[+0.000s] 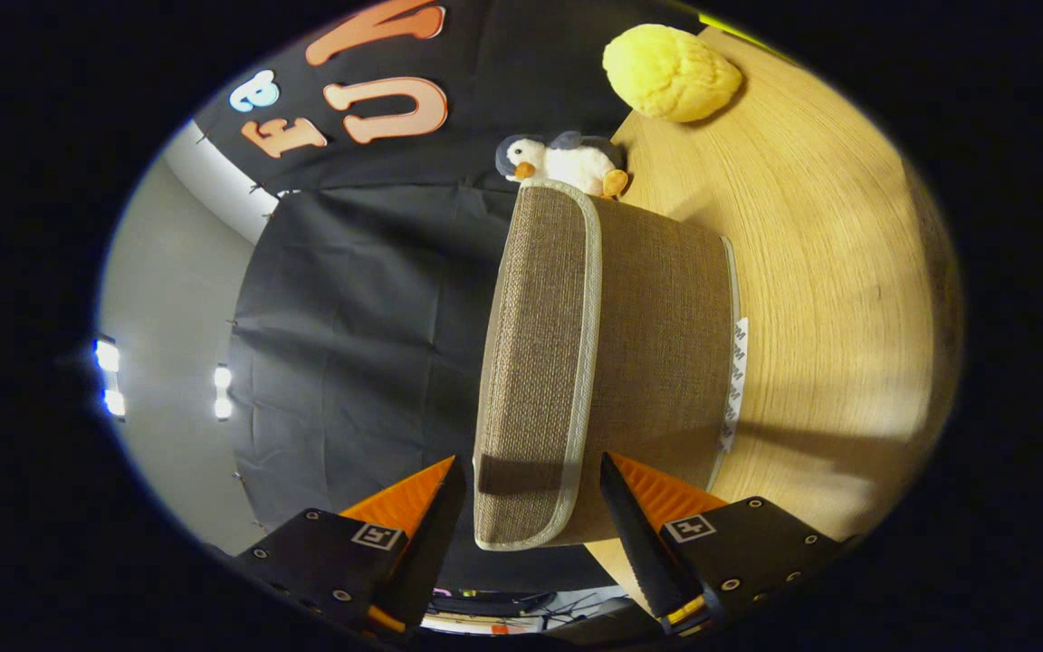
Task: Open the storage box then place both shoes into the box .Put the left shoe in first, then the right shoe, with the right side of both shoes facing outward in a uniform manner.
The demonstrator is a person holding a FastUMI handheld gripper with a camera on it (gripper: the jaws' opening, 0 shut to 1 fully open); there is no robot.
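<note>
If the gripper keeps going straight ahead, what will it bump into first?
Most likely the lid of the brown fabric box. The gripper is open, and the lid's near end already sits between its fingers, though the depth is hard to judge.

storage box (612, 362) lid edge between spread fingers (639, 534), penguin toy (567, 163) beyond, bare table (838, 299) beside

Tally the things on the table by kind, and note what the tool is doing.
Storage box: 1
Penguin toy: 1
Yellow plush: 1
Total: 3
Tool: open, its fingers on either side of the box's lid edge, not pressing.
</note>
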